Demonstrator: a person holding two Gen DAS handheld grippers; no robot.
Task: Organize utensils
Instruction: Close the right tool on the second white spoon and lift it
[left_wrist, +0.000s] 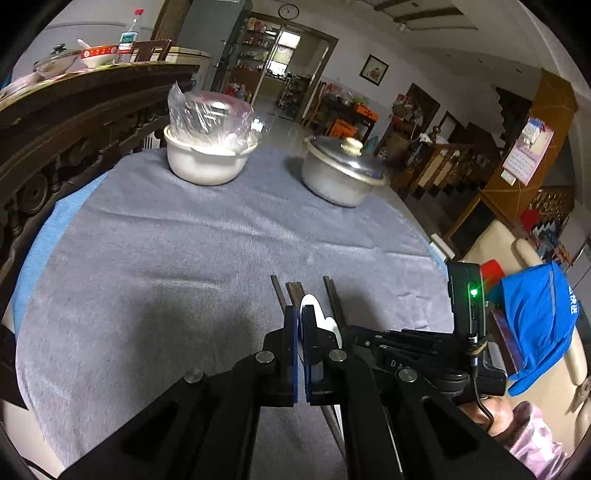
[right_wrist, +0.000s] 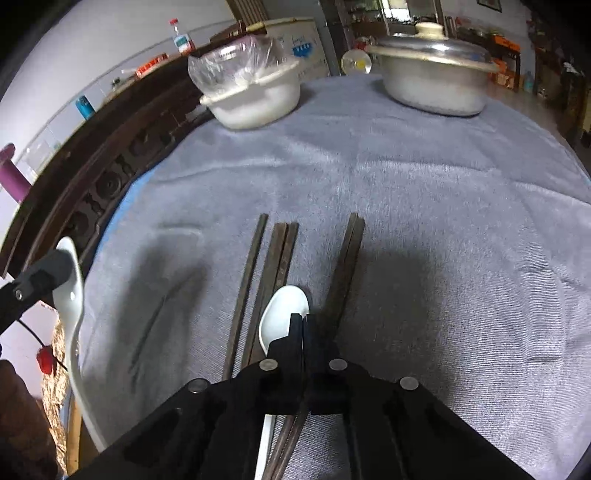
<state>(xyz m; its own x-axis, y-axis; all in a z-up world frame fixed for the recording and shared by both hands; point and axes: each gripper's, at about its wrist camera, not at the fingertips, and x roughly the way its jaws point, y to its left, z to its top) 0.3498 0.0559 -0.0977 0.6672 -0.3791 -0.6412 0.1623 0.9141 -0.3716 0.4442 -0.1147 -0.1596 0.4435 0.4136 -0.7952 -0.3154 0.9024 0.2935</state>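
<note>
Closest in, the left gripper (left_wrist: 299, 314) is clamped shut on a white spoon (left_wrist: 308, 300), held up off the grey cloth, I'd guess so it can be carried to wherever the spoons are meant to go. Just to its right, the right gripper (right_wrist: 303, 321) points steeply down with its jaws pressed together at the rim of a second spoon (right_wrist: 282, 314). It seems to pinch that rim, though how firmly is hard to tell. This spoon lies bowl-up, partly across the dark chopsticks (right_wrist: 280, 258), its handle running back under the gripper.

Those chopsticks lie roughly parallel, pointing away: a single one on the left, a pair in the middle and a pair on the right. They look already lined up, so the spoons seem to be what is left to sort.

Beyond them the cloth-covered surface (right_wrist: 406, 184) is bare until the far edge, where a white pot (right_wrist: 258, 99) with a plastic bag in it and a lidded metal pot (right_wrist: 436, 81) stand well apart. Carved dark woodwork (right_wrist: 92, 177) hems in the left side, and the surface's right edge (left_wrist: 436, 251) drops to open floor.
</note>
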